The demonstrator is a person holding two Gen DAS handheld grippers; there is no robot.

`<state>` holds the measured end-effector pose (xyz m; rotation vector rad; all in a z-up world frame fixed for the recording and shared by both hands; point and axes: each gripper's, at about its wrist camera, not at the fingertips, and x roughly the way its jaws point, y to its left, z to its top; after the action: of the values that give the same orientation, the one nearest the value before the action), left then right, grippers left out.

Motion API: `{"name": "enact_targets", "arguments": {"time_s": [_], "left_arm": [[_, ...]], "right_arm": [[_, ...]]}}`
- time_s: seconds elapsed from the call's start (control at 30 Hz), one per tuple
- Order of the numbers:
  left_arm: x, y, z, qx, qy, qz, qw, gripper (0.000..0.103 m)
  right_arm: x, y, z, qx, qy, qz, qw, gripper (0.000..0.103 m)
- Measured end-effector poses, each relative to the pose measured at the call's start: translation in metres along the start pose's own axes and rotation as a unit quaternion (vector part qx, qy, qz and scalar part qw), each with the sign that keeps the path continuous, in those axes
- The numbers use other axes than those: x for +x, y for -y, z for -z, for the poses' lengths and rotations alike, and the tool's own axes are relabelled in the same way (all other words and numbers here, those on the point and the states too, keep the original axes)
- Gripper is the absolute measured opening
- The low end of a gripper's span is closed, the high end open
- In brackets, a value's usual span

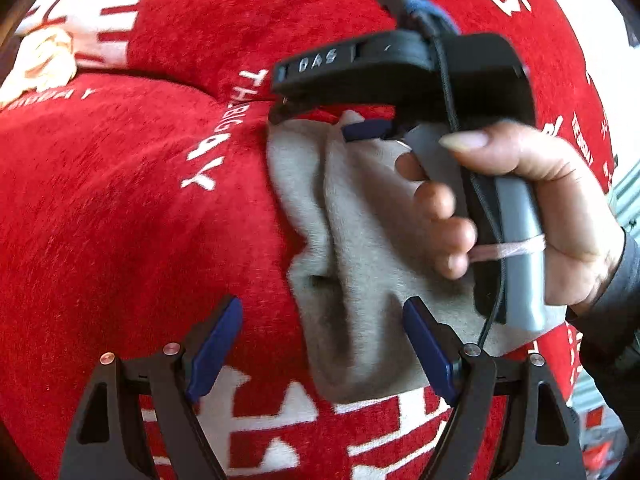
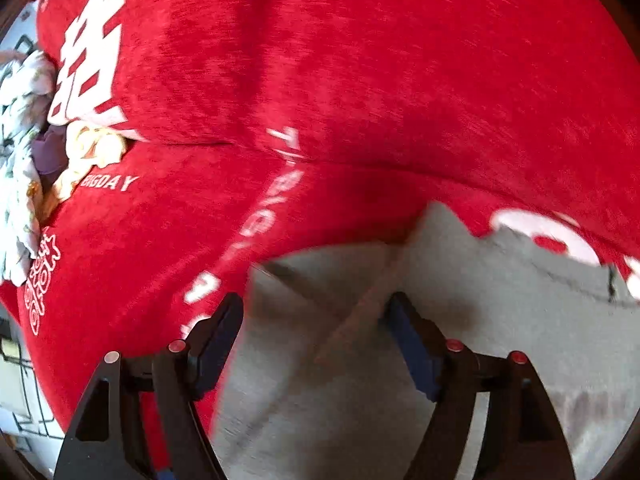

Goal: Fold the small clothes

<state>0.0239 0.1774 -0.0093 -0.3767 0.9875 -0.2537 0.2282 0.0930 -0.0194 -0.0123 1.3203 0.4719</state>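
Observation:
A small grey garment (image 1: 360, 240) lies rumpled on a red blanket (image 1: 120, 200) with white lettering. My left gripper (image 1: 320, 344) is open just above the garment's near edge, one finger over the grey cloth and the other over the blanket, with nothing gripped. A hand (image 1: 520, 200) holds my right gripper (image 1: 320, 120) at the garment's far end, pointing steeply down. In the right wrist view the right gripper (image 2: 316, 328) is open. The grey garment (image 2: 360, 360) lies creased below its spread fingers, and the pads do not press on it.
The red blanket (image 2: 360, 80) fills both views and has a long fold across it. A pile of floral and cream cloth (image 2: 24, 140) with a purple piece (image 2: 48, 152) lies at its far left edge. A cream cloth (image 1: 44, 64) is also there.

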Motion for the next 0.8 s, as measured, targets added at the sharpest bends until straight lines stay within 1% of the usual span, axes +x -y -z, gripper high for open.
{"name": "enact_targets", "arguments": {"time_s": [0.07,0.13,0.2,0.23,0.27,0.33,0.43,0.53,0.6,0.63,0.67,0.7,0.73,0.77,0.8], "left_arm": [[-0.003,-0.008,-0.001,-0.013,0.000,0.005,0.9999,0.083],[-0.005,-0.015,0.000,-0.027,-0.002,0.021,0.9994,0.083],[-0.005,-0.017,-0.001,-0.030,-0.002,0.030,0.9991,0.085],[-0.004,-0.018,-0.001,-0.033,-0.003,0.037,0.9988,0.090],[-0.003,-0.016,0.000,-0.033,-0.005,0.057,0.9978,0.103],[-0.002,-0.013,0.000,-0.036,-0.005,0.070,0.9969,0.103],[-0.002,-0.011,-0.001,-0.037,-0.007,0.095,0.9948,0.103],[-0.003,-0.019,-0.004,-0.065,-0.007,0.119,0.9907,0.103],[-0.003,-0.024,-0.005,-0.076,-0.007,0.128,0.9888,0.103],[-0.004,-0.024,-0.005,-0.079,-0.007,0.130,0.9883,0.102],[-0.002,-0.023,-0.005,-0.076,-0.009,0.117,0.9902,0.102],[0.000,-0.021,-0.006,-0.067,-0.009,0.107,0.9919,0.102],[0.001,-0.016,-0.006,-0.054,-0.010,0.094,0.9941,0.102],[0.001,-0.012,-0.005,-0.042,-0.010,0.083,0.9956,0.102],[0.001,-0.009,-0.005,-0.036,-0.008,0.081,0.9960,0.102]], "right_arm": [[-0.004,-0.008,-0.006,-0.012,0.003,-0.009,1.000,0.079],[-0.015,-0.012,-0.006,-0.025,0.006,-0.019,0.999,0.079],[-0.025,-0.010,-0.003,-0.030,0.009,-0.008,0.999,0.079],[-0.028,-0.009,-0.002,-0.029,0.010,-0.002,1.000,0.079],[-0.033,-0.005,0.001,-0.027,0.008,0.004,1.000,0.079],[-0.035,-0.002,0.004,-0.026,0.001,0.016,1.000,0.079],[-0.032,-0.003,0.009,-0.029,-0.022,0.030,0.999,0.079],[-0.019,-0.010,0.008,-0.027,-0.050,0.034,0.998,0.079],[-0.002,-0.017,0.005,-0.026,-0.072,0.054,0.996,0.079],[0.008,-0.021,0.004,-0.026,-0.084,0.070,0.994,0.081],[0.018,-0.028,0.004,-0.037,-0.091,0.093,0.991,0.087],[0.025,-0.035,0.004,-0.058,-0.095,0.112,0.987,0.087],[0.032,-0.044,0.006,-0.090,-0.103,0.139,0.981,0.086],[0.035,-0.050,0.009,-0.105,-0.101,0.149,0.978,0.082],[0.033,-0.051,0.009,-0.114,-0.098,0.144,0.978,0.072]]}}
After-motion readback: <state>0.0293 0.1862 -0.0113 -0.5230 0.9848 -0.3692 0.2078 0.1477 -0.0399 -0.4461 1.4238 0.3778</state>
